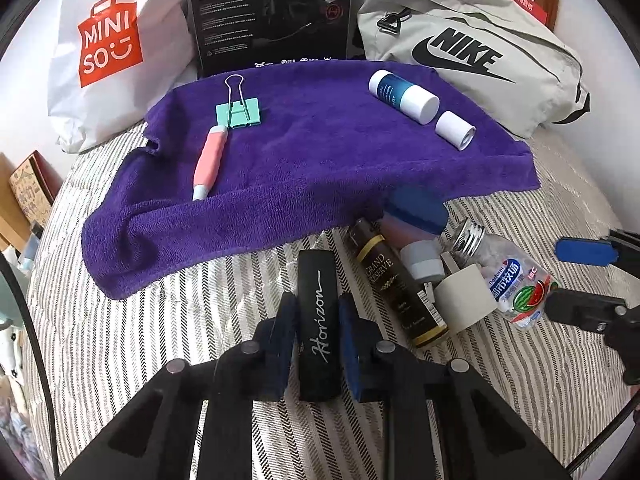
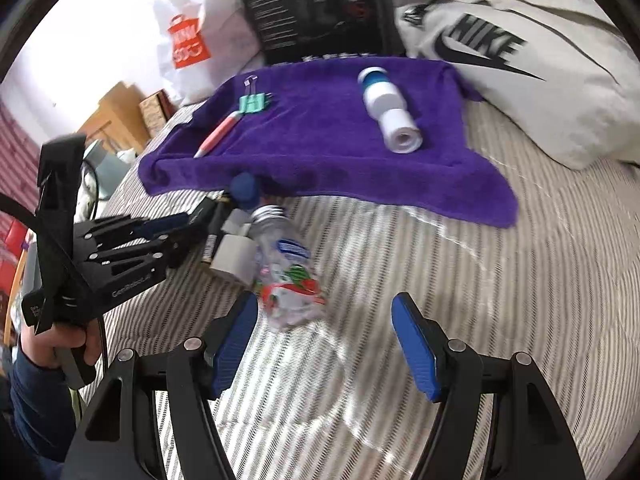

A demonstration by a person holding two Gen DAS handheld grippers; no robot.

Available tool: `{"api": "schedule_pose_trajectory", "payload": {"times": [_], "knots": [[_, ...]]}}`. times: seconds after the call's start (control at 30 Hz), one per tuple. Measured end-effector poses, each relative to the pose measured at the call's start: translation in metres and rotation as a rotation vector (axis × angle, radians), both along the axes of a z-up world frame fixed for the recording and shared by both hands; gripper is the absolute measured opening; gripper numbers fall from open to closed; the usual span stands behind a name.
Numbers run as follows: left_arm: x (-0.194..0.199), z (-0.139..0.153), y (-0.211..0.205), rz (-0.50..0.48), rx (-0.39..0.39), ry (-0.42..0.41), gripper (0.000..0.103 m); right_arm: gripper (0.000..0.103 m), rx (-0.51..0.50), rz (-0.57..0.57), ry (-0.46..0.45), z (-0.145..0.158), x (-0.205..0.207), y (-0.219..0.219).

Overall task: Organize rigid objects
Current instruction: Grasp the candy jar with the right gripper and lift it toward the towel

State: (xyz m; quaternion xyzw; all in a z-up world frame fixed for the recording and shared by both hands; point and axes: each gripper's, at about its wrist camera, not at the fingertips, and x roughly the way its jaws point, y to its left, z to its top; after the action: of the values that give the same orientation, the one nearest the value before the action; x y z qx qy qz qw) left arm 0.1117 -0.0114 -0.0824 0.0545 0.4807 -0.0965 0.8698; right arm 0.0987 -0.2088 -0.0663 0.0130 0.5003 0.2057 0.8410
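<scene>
Black Horizon case [image 1: 319, 320] clamped between the left gripper [image 1: 318, 344] fingers, right gripper [image 2: 326, 344] spread wide — empty, purple towel [image 1: 320, 168] beyond.

Towel [image 1: 320, 152] on bed [image 1: 160, 340], clip [image 1: 239, 114] left, bottle [image 1: 402, 96] right, box [image 1: 272, 12] behind

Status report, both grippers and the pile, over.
Left gripper shut on black Horizon case. Right gripper open, empty. Pile beside: candy bottle, tape roll.

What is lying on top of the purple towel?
On the purple towel lie a mint binder clip, a pink pen-shaped tool, a blue-and-white bottle and a white paper roll. Its front edge covers part of a blue-capped tube.
</scene>
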Motion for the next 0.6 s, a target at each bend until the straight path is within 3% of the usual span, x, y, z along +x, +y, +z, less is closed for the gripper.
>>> {"api": "schedule_pose_trajectory", "payload": {"times": [0.17, 0.23, 0.47, 0.6], "knots": [[0.001, 0.000, 0.002, 0.008, -0.009, 0.011, 0.021, 0.068, -0.051, 0.090, 0.012, -0.012, 0.011, 0.023], [0.000, -0.001, 0.001, 0.006, -0.004, 0.009, 0.021, 0.058, -0.102, 0.111, 0.006, -0.018, 0.014, 0.029], [0.002, -0.001, 0.006, 0.023, -0.054, 0.020, 0.021, 0.056, -0.181, 0.175, -0.034, -0.024, 0.018, 0.043], [0.001, -0.001, 0.003, 0.024, -0.037, 0.014, 0.021, 0.040, -0.203, 0.184, -0.074, -0.023, 0.016, 0.046]]}}
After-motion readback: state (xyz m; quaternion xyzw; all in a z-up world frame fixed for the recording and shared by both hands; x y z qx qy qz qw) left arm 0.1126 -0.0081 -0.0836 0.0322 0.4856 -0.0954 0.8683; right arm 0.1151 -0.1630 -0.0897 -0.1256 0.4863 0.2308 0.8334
